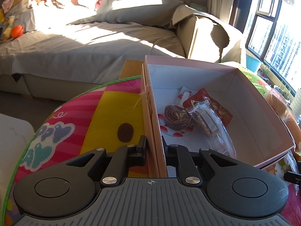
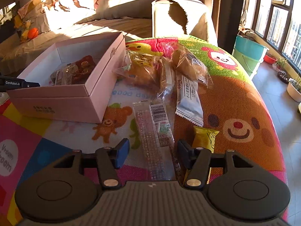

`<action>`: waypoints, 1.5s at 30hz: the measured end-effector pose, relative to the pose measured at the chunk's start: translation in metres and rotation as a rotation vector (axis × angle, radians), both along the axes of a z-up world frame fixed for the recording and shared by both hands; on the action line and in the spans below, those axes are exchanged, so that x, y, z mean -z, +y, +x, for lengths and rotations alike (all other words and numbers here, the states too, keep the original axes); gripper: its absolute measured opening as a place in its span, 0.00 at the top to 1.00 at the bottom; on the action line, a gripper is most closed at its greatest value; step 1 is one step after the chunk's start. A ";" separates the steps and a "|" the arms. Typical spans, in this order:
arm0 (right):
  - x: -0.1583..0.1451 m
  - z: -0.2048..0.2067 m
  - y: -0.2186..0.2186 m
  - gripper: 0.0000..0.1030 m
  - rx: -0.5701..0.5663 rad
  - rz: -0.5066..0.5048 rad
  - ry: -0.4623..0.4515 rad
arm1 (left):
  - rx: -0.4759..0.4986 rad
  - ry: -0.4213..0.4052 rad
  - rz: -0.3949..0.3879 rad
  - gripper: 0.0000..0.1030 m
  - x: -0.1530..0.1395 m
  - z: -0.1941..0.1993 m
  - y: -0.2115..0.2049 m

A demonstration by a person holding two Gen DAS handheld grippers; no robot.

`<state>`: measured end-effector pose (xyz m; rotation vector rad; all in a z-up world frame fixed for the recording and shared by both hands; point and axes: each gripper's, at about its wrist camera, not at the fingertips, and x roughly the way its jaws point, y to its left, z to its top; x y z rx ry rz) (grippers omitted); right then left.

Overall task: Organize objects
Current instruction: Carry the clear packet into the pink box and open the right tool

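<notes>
1. Up close in the left wrist view, the left gripper (image 1: 154, 146) is clamped on the near side wall of the pink box (image 1: 259, 101), one finger outside, one inside.
2. The box sits on a colourful play mat (image 1: 105, 109), its long axis running away from the camera toward a grey-covered sofa (image 1: 94, 49). Inside lie a brown spiral roll (image 1: 176, 115), a red packet (image 1: 218, 109) and a clear-wrapped bar (image 1: 205, 118); the gripper body cuts off the box's near end.
3. From the right wrist view, the right gripper (image 2: 153, 153) stands parted astride a long clear snack wrapper (image 2: 152, 131), pads not touching it. The wrapper points away from the camera, its near end hidden under the gripper.
4. A yellow packet (image 2: 204, 138) lies just beside the right finger, partly covered. Beyond are a white sachet (image 2: 189, 101) and bagged buns (image 2: 148, 69), beside the box's right wall; their labels are unreadable.
</notes>
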<state>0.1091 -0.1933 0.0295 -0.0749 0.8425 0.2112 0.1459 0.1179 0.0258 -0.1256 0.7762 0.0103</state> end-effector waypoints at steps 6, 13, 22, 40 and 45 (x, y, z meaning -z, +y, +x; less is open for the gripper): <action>-0.010 -0.029 0.009 0.66 -0.072 0.021 0.031 | 0.001 0.000 -0.002 0.86 0.000 -0.001 0.000; -0.070 -0.061 0.029 0.66 -0.177 0.057 -0.110 | 0.003 -0.004 0.006 0.86 -0.001 0.000 0.000; -0.160 -0.038 0.054 0.66 -0.204 0.255 -0.334 | 0.002 -0.004 0.005 0.86 -0.001 0.000 0.000; -0.133 0.018 0.095 0.55 -0.188 0.254 -0.290 | 0.007 -0.002 0.002 0.86 -0.001 -0.001 0.000; -0.127 0.010 0.073 0.47 -0.144 0.215 -0.309 | 0.004 -0.002 0.000 0.86 -0.001 0.001 -0.001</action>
